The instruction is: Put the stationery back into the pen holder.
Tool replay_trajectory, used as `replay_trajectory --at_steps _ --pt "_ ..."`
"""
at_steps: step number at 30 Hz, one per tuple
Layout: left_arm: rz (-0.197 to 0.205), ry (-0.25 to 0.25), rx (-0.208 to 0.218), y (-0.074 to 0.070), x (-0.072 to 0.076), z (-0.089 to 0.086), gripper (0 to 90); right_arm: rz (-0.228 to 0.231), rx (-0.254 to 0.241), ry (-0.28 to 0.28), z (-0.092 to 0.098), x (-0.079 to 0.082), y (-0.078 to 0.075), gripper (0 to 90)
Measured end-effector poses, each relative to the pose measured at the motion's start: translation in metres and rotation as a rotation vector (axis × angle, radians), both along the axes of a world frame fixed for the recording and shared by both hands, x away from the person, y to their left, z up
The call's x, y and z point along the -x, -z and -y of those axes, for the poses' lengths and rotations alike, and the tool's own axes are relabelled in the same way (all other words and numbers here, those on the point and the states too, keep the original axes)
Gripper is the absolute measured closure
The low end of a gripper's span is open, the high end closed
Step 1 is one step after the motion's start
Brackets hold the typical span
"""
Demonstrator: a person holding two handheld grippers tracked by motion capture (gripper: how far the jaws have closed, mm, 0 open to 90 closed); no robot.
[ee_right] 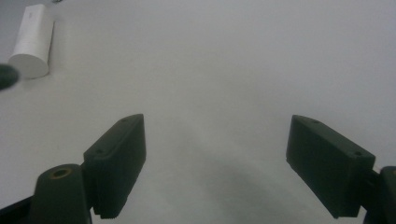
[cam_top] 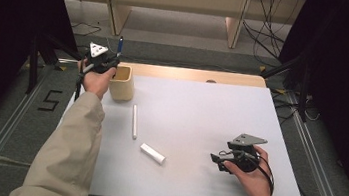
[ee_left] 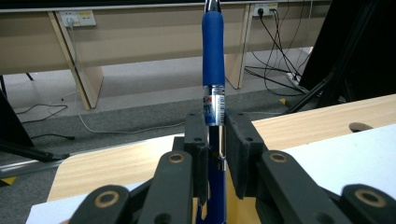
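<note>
Blue pen (cam_top: pixel 120 45): high view, upright, long axis vertical, held by the left gripper (cam_top: pixel 100 61) above the beige cup (cam_top: pixel 122 84) at the desk (cam_top: pixel 211 112) far-left corner. Left gripper view: fingers (ee_left: pixel 198 140) clamp the pen's barrel. Right gripper view: right gripper (ee_right: pixel 215 163) fingers wide apart, empty, over the desk.

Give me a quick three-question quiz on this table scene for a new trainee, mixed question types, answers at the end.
1. True or false: the left gripper is clamped on a blue pen held upright.
2. Multiple choice: the right gripper has its jaws A) shut on the short white cylinder, B) open over the white tabletop, C) inside the beige square cup.
3. Which object lies between cup and cylinder?

Key: 1 true; 2 B; 3 the thin white stick.
</note>
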State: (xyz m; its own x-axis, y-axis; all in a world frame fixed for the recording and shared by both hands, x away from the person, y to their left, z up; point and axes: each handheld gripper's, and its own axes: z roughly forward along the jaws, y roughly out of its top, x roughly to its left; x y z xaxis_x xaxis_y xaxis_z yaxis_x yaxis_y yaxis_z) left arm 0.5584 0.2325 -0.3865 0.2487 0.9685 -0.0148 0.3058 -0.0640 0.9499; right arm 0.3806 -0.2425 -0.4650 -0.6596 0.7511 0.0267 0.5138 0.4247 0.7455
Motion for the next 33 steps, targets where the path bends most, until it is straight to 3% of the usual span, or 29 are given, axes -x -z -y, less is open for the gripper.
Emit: replay_trajectory --at_steps 8,25,28,33 --pt "0.004 0.002 -0.016 0.004 -0.003 0.002 79.3 0.002 -0.003 -0.007 0.0 0.0 0.0 20.7" --pt "-0.037 0.001 -0.031 0.02 -0.002 0.0 79.2 0.001 -0.004 -0.011 -0.001 0.0 0.0 20.5" --pt "-0.06 0.002 -0.023 0.024 -0.001 -0.001 78.9 0.001 -0.003 -0.013 -0.001 0.0 0.0 20.5" --pt "-0.083 -0.012 -0.012 0.024 0.004 -0.001 70.0 0.001 -0.003 -0.013 -0.001 0.0 0.0 20.5"
